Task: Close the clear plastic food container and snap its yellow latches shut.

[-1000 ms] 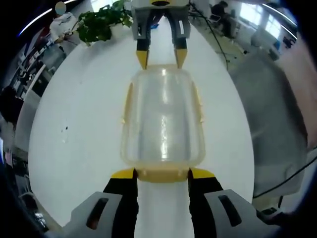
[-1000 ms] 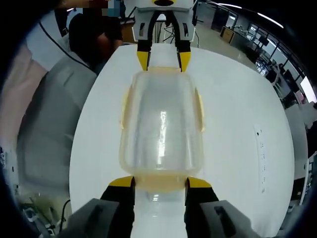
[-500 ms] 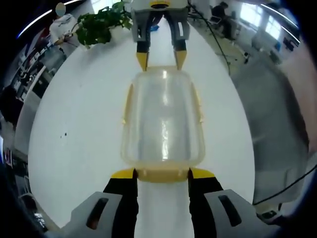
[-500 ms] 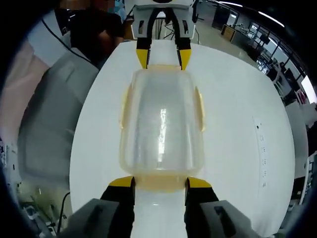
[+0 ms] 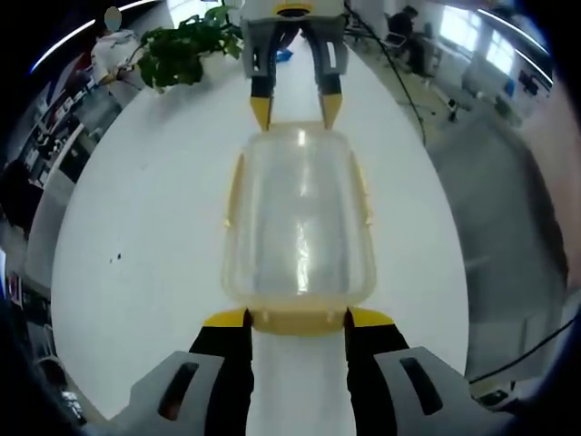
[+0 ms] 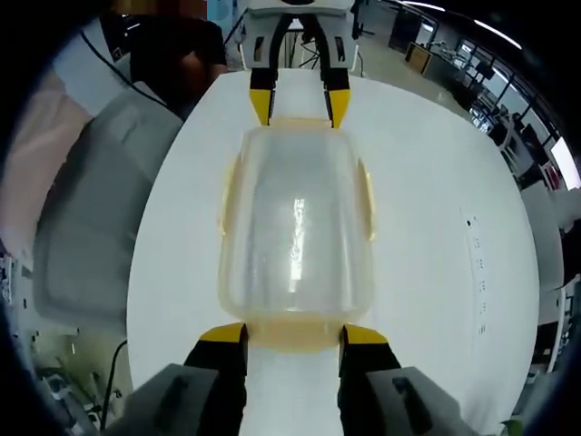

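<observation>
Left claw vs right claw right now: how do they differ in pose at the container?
The left claw and right claw sit at opposite ends of the clear container, facing each other. In the left gripper view, the right claw looks slightly short of the far rim. Shared: both open, yellow-tipped, straddling an end latch.

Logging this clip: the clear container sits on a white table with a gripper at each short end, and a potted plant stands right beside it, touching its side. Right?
Not quite. The potted plant stands far off at the table edge, well clear of the container, as the left gripper view shows. The left gripper and right gripper do sit at its short ends.
</observation>
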A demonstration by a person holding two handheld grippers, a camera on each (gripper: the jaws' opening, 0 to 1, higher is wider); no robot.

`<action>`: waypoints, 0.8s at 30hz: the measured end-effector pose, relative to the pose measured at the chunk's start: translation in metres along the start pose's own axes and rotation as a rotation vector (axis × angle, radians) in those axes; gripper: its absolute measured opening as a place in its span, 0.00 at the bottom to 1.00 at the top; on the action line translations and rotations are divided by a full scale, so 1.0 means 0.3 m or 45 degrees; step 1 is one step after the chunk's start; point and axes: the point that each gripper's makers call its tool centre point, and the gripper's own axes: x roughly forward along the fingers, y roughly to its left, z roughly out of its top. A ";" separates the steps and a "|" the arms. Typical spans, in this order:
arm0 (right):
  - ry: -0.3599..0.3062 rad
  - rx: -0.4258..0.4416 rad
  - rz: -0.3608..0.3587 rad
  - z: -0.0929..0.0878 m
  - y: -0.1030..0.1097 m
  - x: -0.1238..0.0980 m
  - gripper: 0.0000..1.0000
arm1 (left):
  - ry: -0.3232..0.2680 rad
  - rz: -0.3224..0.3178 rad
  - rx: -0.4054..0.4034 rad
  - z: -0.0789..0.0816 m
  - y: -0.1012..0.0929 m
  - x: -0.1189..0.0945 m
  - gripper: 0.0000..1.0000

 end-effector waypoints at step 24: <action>0.048 -0.021 0.024 -0.078 -0.023 -0.014 0.37 | -0.032 0.000 -0.029 0.063 0.012 0.041 0.37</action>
